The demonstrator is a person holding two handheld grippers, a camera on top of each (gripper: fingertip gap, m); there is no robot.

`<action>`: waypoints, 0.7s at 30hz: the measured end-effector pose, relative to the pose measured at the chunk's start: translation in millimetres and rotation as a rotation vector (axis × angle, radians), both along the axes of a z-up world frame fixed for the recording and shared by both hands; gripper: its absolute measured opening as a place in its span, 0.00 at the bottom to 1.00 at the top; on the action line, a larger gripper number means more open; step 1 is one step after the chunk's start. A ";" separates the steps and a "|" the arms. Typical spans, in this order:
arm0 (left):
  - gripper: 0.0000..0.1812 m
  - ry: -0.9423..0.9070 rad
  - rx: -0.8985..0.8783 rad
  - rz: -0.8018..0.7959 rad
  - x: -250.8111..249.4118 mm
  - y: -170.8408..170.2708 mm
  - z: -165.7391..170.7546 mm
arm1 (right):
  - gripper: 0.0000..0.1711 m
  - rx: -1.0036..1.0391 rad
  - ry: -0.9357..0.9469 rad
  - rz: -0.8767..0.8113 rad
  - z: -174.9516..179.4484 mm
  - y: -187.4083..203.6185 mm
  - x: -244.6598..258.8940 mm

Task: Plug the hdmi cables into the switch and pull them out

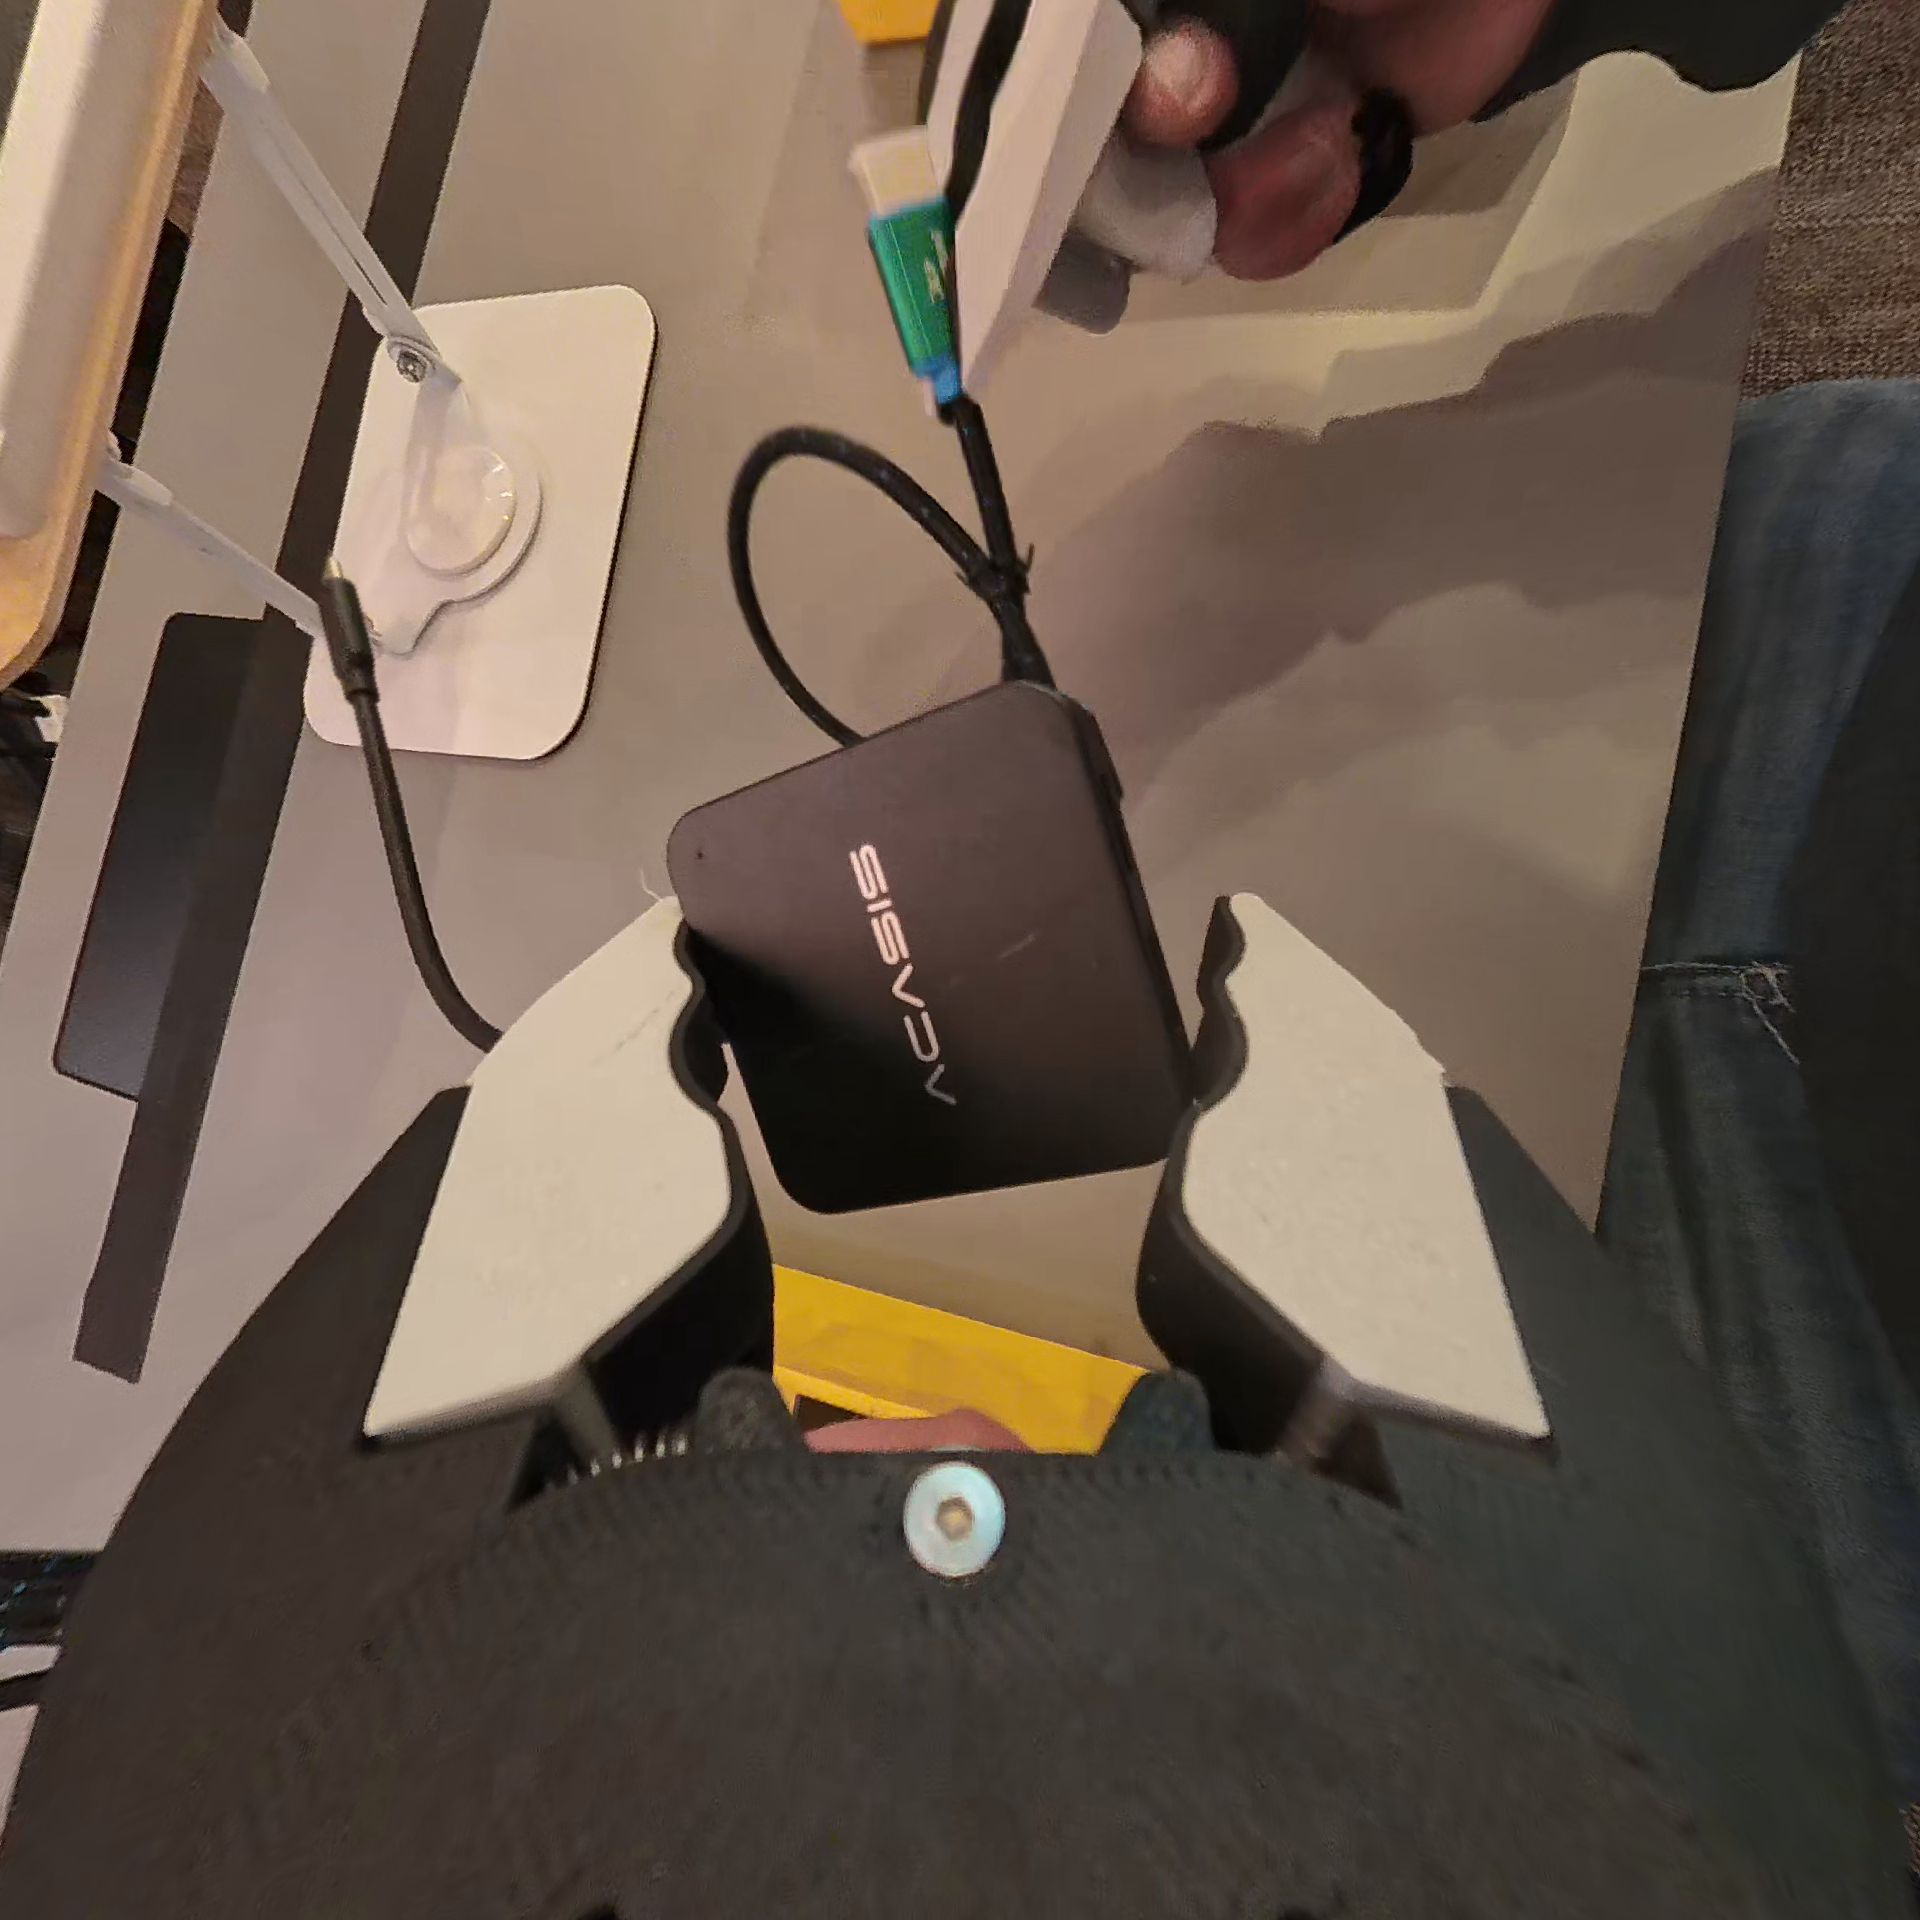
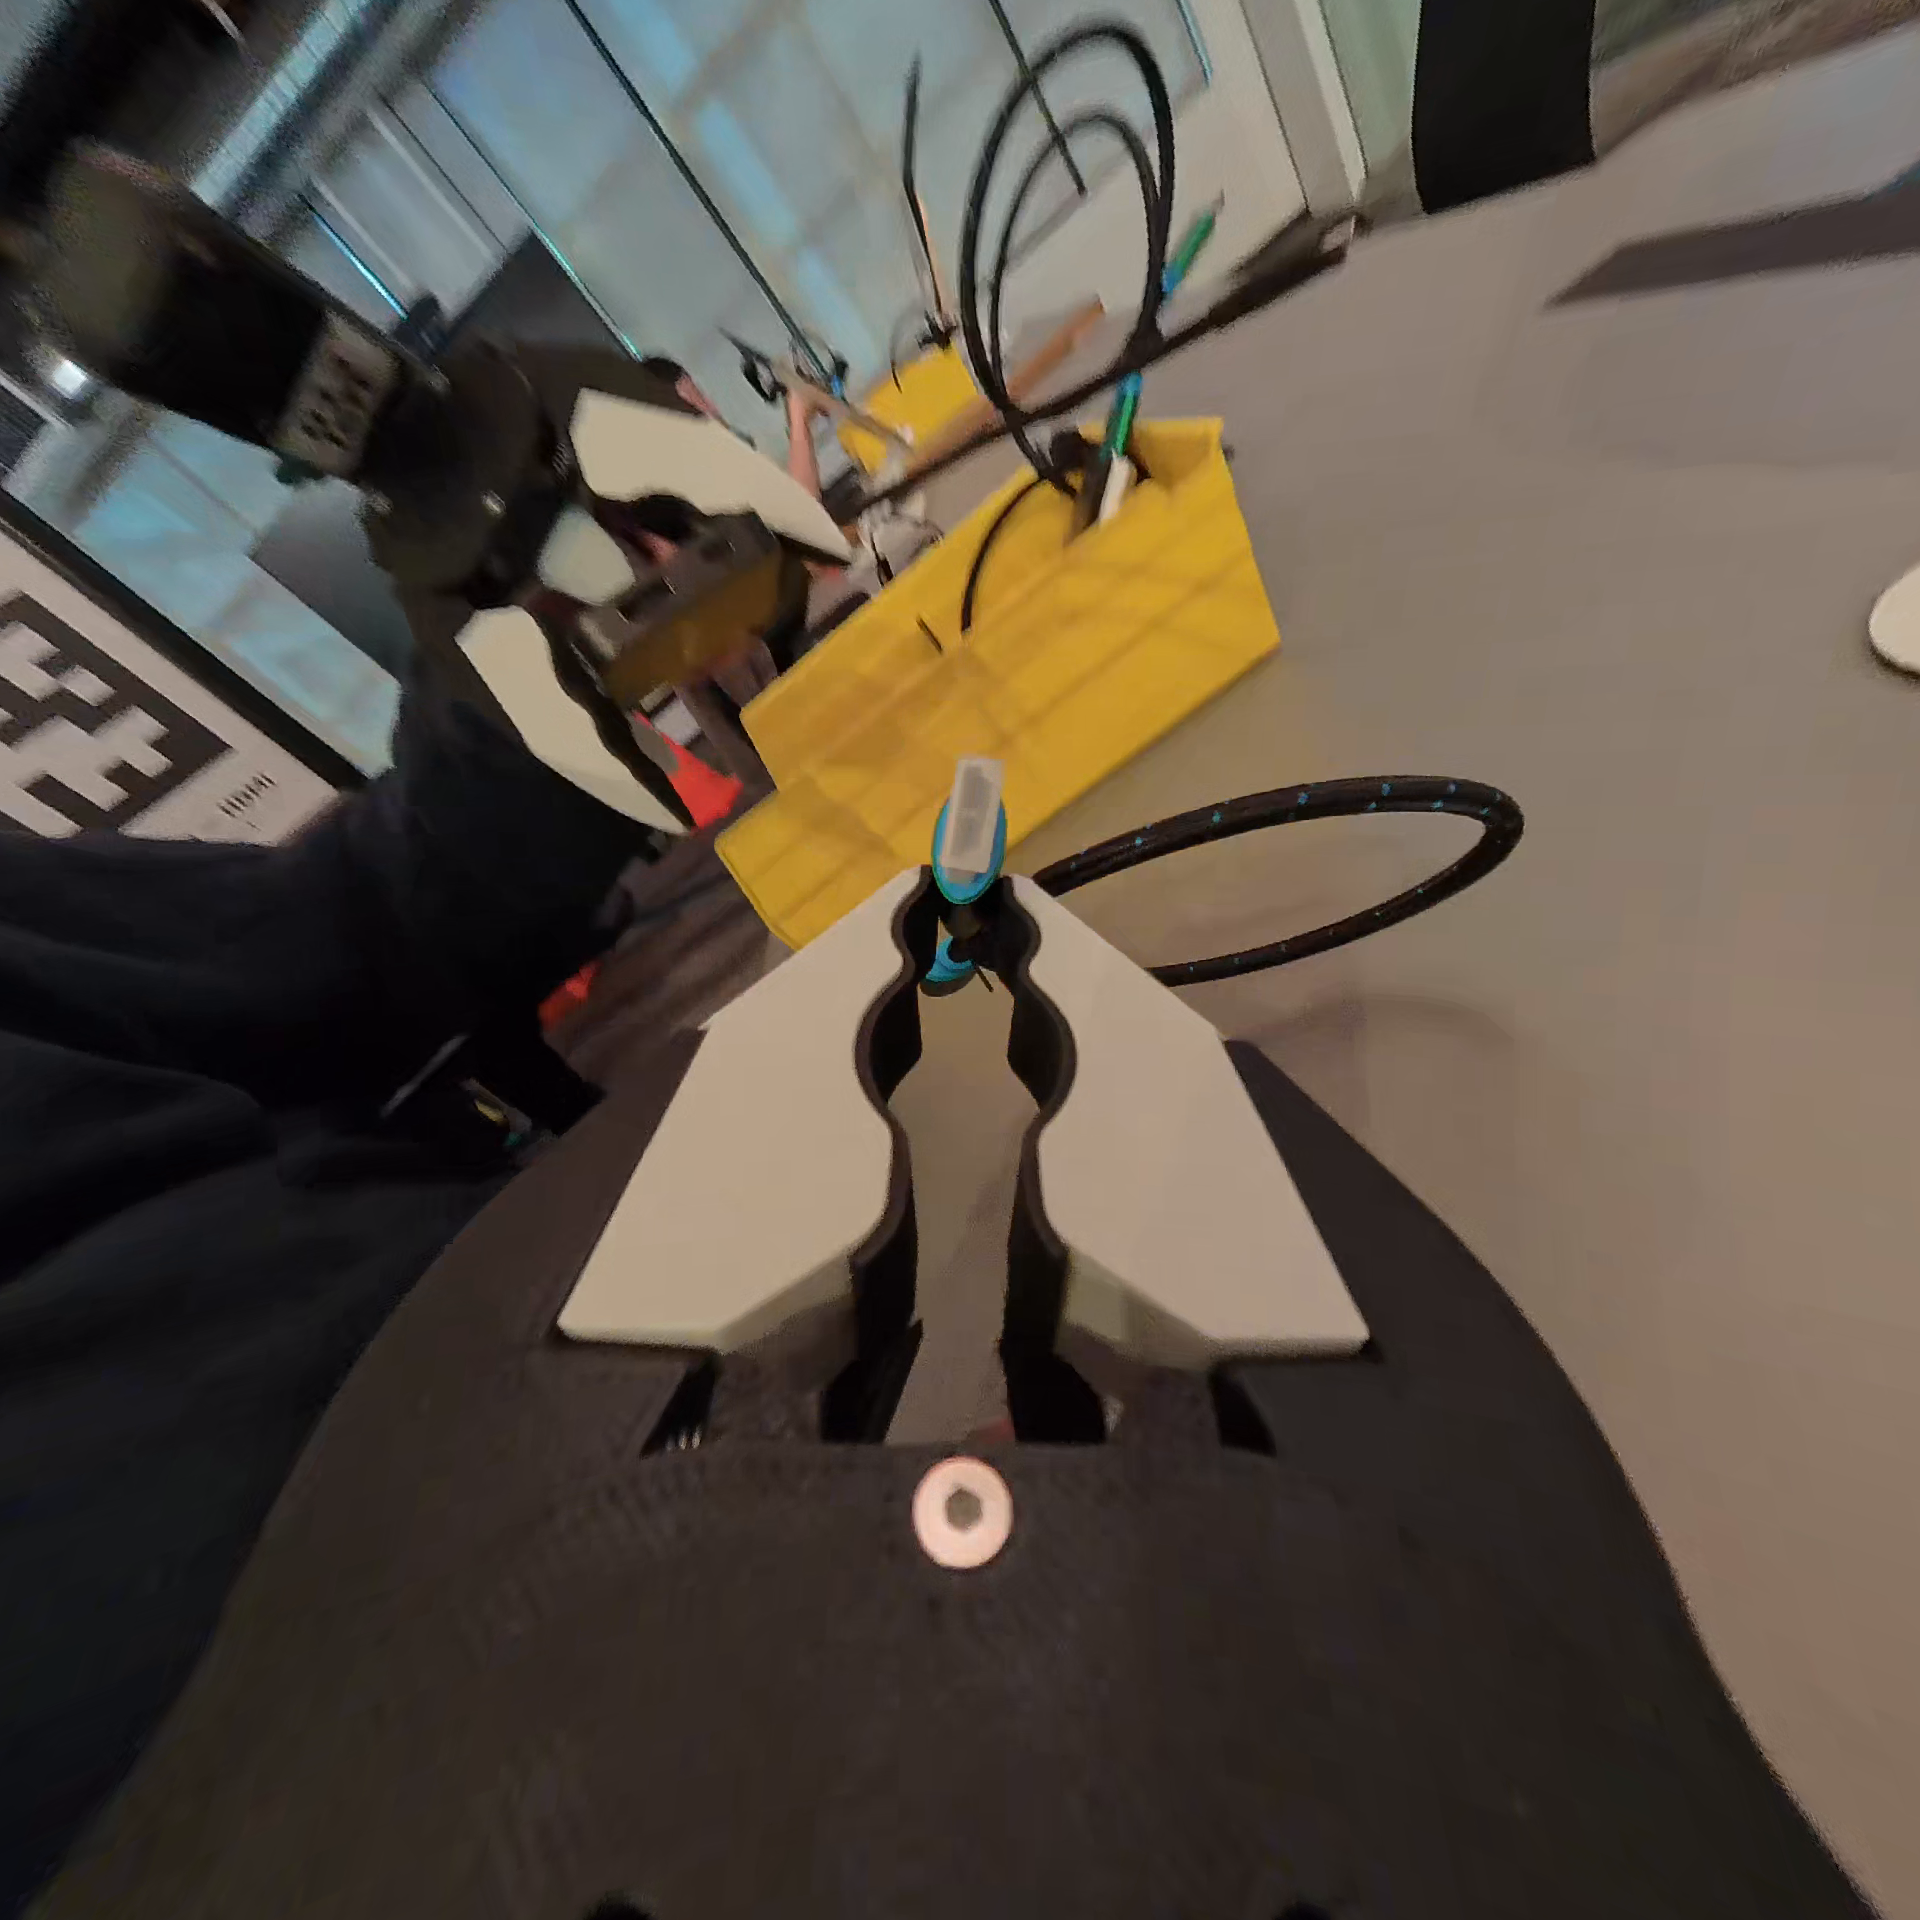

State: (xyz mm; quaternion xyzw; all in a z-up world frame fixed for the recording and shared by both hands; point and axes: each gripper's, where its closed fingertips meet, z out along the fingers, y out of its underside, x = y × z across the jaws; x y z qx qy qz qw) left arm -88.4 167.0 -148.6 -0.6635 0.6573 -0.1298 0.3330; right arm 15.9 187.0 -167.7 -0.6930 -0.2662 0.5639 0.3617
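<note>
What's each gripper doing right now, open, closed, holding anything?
Left gripper: closed on the flat black rectangular switch box.
Right gripper: closed on the green-blue HDMI plug.

Switch [image 1: 935, 956] ports unseen — left gripper [image 2: 644, 623] blurred; yellow bin [image 1: 883, 21] cropped.

Each gripper [image 1: 951, 997] [image 2: 964, 914] has pale grey wedge fingers [image 1: 582, 1174] with wavy black pads on a black printed body, one silver screw [image 2: 961, 1512].

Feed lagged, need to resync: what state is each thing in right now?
Switch: held off the table in left hand-held gripper.
HDMI plug: unplugged, clamped in right hand-held gripper.
Cable: looped, tied.
Yellow bin: open, holding cables.
</note>
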 end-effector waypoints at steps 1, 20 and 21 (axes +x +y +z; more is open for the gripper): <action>0.49 0.002 0.000 -0.001 -0.1 -0.2 -1.1 | 0.05 0.001 -0.032 0.015 -5.7 -2.3 -2.0; 0.49 0.007 -0.036 -0.030 4.1 -9.1 -13.8 | 0.05 0.091 -0.262 0.083 -29.9 -20.2 -5.6; 0.49 0.005 -0.038 -0.031 4.2 -9.3 -14.4 | 0.05 0.109 -0.258 0.080 -25.9 -20.6 -5.9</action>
